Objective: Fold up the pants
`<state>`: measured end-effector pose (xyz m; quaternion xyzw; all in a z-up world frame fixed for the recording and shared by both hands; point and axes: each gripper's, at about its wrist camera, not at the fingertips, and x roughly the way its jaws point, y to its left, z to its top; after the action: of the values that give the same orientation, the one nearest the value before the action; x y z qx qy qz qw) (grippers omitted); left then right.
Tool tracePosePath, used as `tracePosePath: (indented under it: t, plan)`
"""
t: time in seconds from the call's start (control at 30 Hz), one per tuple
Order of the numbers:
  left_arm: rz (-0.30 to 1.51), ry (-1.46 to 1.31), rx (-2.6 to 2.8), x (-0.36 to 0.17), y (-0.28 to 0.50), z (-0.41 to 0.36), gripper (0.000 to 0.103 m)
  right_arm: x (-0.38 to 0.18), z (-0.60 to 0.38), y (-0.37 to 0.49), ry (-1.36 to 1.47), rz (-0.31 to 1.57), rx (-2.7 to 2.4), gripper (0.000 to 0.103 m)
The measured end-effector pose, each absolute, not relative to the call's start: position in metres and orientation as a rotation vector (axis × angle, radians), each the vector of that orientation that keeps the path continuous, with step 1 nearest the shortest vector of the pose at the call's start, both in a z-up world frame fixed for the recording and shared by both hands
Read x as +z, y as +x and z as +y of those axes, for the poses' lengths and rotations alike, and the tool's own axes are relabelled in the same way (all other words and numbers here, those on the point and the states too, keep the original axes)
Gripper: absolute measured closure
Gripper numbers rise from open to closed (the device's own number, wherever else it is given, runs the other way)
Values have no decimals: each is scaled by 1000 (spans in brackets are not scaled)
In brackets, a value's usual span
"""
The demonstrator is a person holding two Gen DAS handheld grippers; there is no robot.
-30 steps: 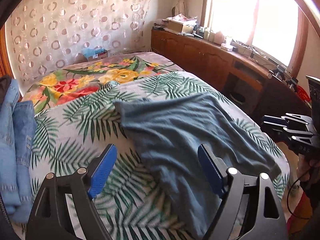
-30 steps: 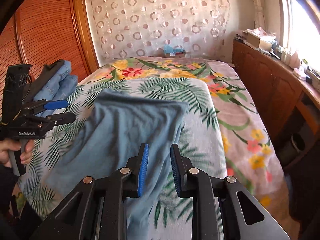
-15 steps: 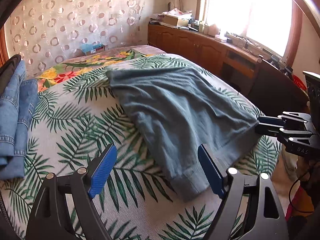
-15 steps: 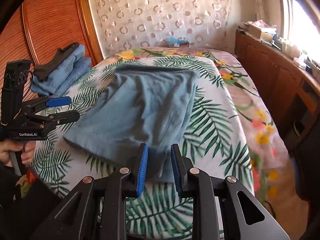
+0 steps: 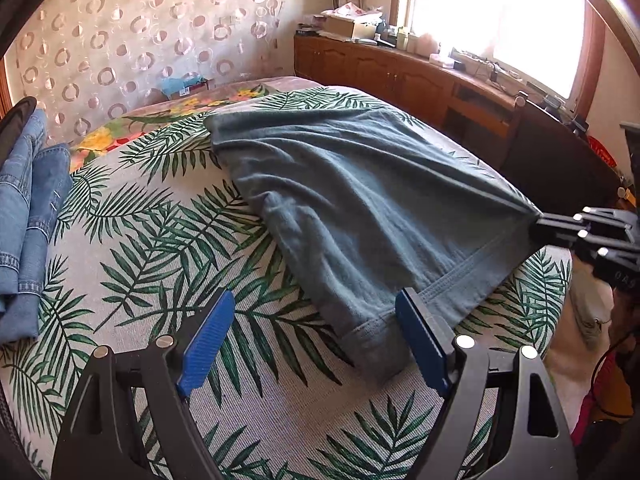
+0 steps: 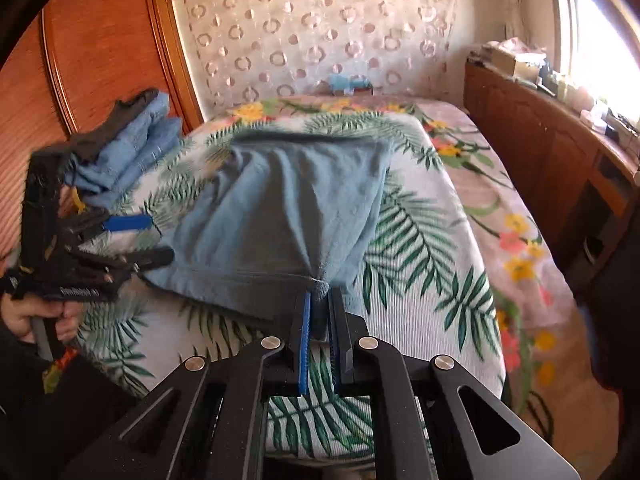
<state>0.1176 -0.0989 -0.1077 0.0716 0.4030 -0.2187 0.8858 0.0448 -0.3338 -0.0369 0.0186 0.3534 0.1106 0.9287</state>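
Pants, blue-grey, flat on bed; right tongs closing, pinching hem corner; left tongs spread wide, empty.

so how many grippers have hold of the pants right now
1. The right gripper is closing on a near corner of the blue-grey pants; the left gripper stands open beside the other near corner.

matt cloth pants, glossy wood cabinet
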Motion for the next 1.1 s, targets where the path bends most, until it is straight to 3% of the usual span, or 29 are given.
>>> tracePosePath:
  t: [0.07, 0.2, 0.33, 0.5, 0.67, 1.1]
  plan:
    - [843, 135, -471, -108, 117, -99, 29, -40, -335, 46, 54, 727, 226, 95]
    - [863, 105, -506, -110, 113, -101, 49, -36, -334, 49, 50, 700, 192, 81]
    - [875, 98, -518, -111, 110, -104, 59, -44, -329, 54, 37, 712, 186, 78]
    - [867, 95, -552, -107, 102, -107, 86, -51, -333, 57, 51, 721, 187, 72]
    - [826, 97, -565, -91, 81, -106, 88, -51, -335, 56, 62, 726, 206, 70]
    - [873, 100, -536, -106, 84, -106, 88, -51, -340, 55, 95, 742, 227, 69]
